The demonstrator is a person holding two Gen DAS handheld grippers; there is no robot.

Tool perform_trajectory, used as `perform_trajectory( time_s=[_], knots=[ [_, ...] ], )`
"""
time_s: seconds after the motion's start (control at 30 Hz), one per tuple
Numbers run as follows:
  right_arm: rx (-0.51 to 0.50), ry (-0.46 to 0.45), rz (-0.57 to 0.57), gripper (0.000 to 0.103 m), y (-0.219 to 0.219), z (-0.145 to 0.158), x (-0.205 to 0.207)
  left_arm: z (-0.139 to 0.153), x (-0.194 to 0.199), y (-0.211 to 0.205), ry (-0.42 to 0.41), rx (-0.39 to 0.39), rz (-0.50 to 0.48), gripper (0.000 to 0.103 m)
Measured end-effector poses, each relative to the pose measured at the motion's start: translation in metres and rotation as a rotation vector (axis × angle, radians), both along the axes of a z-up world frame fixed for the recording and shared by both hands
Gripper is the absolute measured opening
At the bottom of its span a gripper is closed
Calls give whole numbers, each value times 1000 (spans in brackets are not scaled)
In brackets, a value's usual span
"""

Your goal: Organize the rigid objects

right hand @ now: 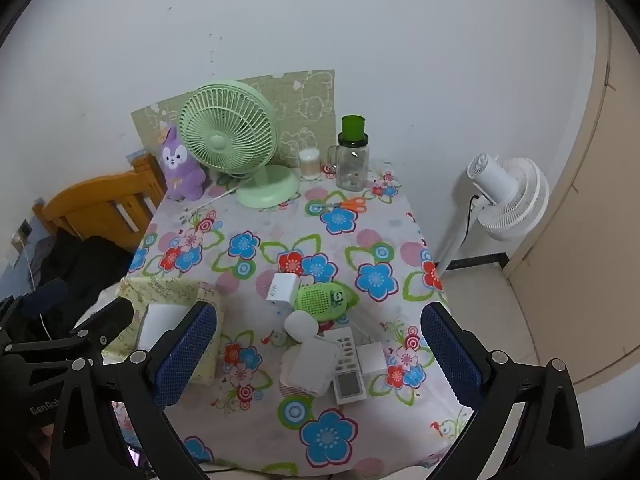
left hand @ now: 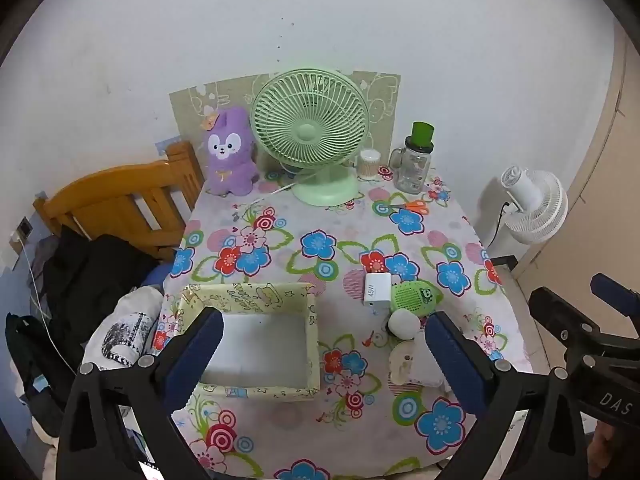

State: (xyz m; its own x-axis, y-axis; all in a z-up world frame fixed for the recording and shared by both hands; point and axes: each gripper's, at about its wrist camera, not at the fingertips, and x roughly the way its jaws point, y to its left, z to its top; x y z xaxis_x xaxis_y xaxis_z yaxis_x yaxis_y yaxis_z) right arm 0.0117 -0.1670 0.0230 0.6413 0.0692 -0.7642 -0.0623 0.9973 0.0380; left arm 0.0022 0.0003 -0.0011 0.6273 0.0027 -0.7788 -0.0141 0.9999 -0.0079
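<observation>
Both my tools gape wide, holding nothing: left tool [left hand: 322, 354] over box [left hand: 256, 390], right tool [right hand: 320, 354] over remote [right hand: 347, 364].

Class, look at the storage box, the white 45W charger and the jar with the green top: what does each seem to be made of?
Storage box: probably fabric or paper-covered card, matte, with printed cartoon walls and creased folds.
White 45W charger: smooth hard plastic with a slight sheen and moulded edges.
Jar: clear, glass or plastic, see-through with glints; green top looks like translucent plastic.
</observation>
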Motion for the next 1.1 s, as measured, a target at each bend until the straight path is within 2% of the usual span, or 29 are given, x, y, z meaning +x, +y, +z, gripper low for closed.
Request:
perform_trajectory(
  time_s=[0.1, 0.27, 0.47, 1.1],
  knots=[
    [-3, -1, 2, 103, 0, 0, 1, 0, 1, 3, -4, -10, 1, 102],
    [-19, -3, -3, 103, -4, -1, 6, 4, -1, 3, -30, 38, 13, 102],
    [-28, -4, 10, 103, -7, -3, 9, 0, 1, -4, -16, 51, 20, 102],
    [-47, -10, -14, 103, -8, -6, 11, -4, 2, -3, -10, 12, 1, 102]
  ],
)
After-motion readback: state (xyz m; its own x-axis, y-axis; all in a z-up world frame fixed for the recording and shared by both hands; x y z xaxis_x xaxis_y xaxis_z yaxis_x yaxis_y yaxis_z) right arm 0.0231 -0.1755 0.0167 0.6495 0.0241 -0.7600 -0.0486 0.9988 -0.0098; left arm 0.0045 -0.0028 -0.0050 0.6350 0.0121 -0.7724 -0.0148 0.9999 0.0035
